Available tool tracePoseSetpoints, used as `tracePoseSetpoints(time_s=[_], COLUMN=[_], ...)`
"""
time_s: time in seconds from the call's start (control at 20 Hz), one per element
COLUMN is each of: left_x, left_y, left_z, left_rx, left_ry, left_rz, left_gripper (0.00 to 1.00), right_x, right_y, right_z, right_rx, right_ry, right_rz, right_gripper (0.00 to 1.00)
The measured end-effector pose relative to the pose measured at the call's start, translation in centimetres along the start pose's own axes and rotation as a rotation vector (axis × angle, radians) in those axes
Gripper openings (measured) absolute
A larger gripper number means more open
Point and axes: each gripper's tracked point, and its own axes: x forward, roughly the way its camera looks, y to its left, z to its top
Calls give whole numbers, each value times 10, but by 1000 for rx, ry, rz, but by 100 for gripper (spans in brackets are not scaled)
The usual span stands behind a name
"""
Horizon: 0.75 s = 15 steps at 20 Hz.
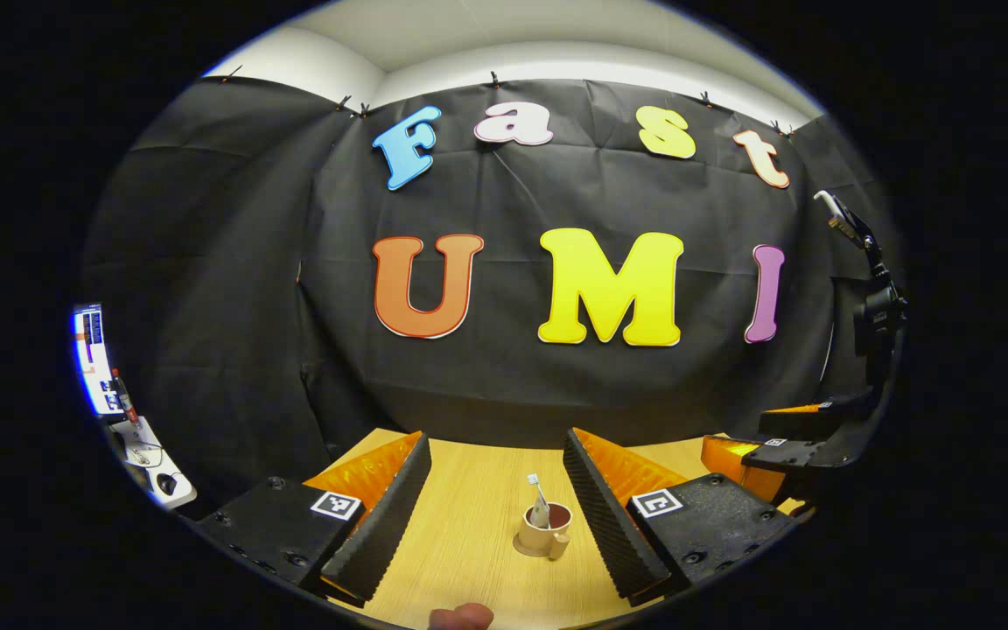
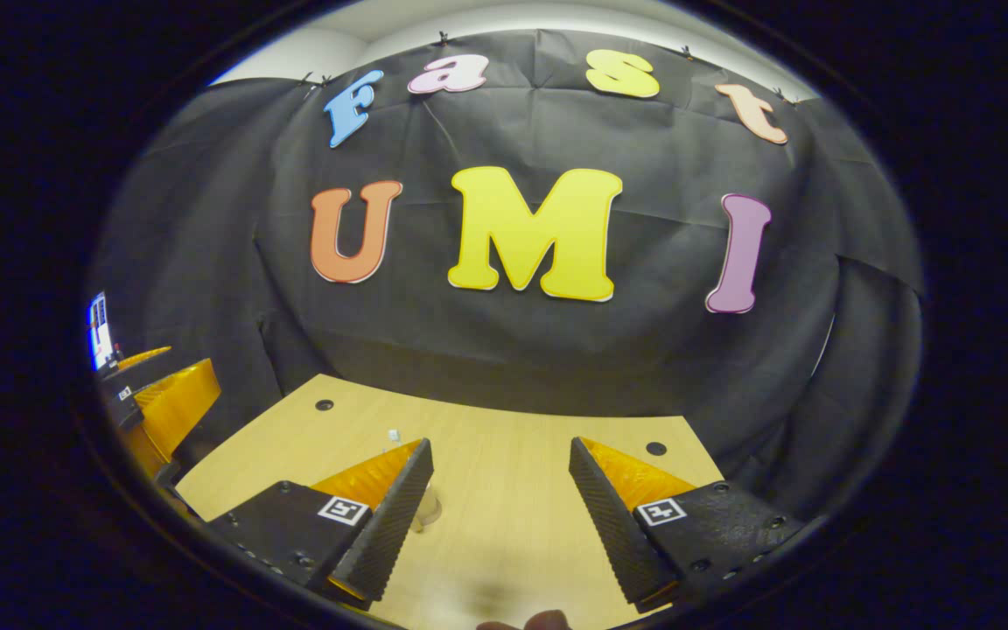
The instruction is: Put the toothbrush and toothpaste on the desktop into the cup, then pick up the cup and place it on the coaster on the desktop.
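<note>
While both tools hover wide open and empty above the desktop [image 1: 469, 525], the cup [image 1: 546, 528] stands between the left tool [image 1: 497, 516] fingers.

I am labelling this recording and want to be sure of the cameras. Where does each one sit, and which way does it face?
Left gripper view: rides on the left gripper, faces the wall over the desk; the cup with toothbrush stands ahead between its open fingers.
Right gripper view: rides on the right gripper, open, same direction.
Shared: desk and wall; each shows the other gripper at its edge.
</note>
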Motion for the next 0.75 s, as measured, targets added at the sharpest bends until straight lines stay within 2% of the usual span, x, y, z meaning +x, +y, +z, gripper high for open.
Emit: tracePoseSetpoints(time_s=[0.35, 0.75], left_x=[-5, -6], left_y=[8, -9], left_z=[3, 21], left_rx=[-10, 0], left_ry=[-4, -49], left_rz=[22, -16], left_gripper=[96, 96], right_x=[-18, -27], right_y=[-20, -28], right_z=[12, 24], right_rx=[44, 47], right_ry=[-83, -141], right_rz=[-37, -62], right_gripper=[95, 95])
